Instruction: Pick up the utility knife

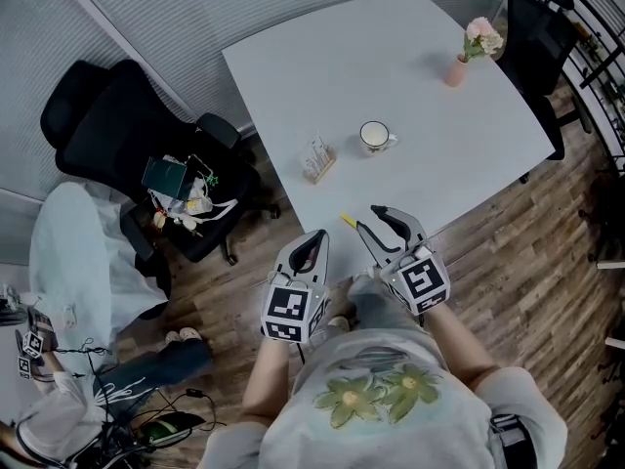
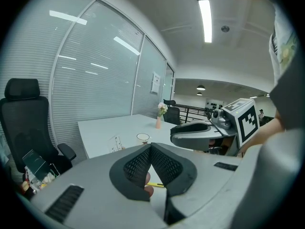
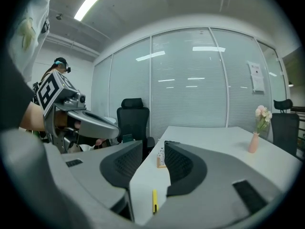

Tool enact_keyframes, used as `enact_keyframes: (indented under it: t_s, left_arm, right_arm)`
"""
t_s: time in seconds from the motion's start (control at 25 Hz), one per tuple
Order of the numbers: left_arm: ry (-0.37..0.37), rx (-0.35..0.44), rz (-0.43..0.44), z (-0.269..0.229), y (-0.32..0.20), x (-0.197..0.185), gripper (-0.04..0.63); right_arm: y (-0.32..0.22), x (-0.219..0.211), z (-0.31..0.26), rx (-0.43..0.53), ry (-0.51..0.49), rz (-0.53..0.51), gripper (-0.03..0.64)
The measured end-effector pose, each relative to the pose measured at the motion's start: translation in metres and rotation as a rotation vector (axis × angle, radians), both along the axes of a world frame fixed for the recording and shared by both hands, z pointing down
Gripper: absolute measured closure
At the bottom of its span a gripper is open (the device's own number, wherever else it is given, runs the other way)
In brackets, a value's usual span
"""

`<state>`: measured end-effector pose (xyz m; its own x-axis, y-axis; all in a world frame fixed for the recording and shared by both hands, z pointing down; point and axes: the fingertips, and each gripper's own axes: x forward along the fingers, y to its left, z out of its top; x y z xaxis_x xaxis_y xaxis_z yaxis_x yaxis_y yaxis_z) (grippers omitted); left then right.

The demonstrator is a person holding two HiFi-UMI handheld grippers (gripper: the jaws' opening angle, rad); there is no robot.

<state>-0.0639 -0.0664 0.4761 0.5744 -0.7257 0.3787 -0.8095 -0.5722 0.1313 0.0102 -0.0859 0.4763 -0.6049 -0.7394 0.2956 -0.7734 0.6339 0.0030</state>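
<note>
The utility knife (image 1: 348,221) is a thin yellow stick lying on the white table (image 1: 430,106), close to its near edge. In the left gripper view the knife (image 2: 155,184) shows low in the V behind the meeting pads; in the right gripper view the knife (image 3: 154,201) lies on the table below the gap. My left gripper (image 1: 317,237) hovers just off the table edge, left of the knife, its jaws (image 2: 150,147) touching at the tips and holding nothing. My right gripper (image 1: 368,217) hangs over the edge right beside the knife, its jaws (image 3: 153,149) apart and empty.
A white mug (image 1: 374,136), a small wooden card holder (image 1: 318,159) and a pink vase of flowers (image 1: 459,66) stand farther back on the table. A black chair (image 1: 186,189) piled with items is left of the table, another chair (image 1: 537,27) at the far right. Cables lie on the floor at lower left.
</note>
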Motion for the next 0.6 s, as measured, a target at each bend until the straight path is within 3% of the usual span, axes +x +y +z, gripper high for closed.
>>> enact_keyframes:
  t_s: [0.6]
  left_arm:
    - [-0.009, -0.013, -0.021, 0.004, -0.022, -0.008, 0.594]
  right_arm:
    - [-0.012, -0.005, 0.058, -0.112, 0.074, -0.029, 0.466]
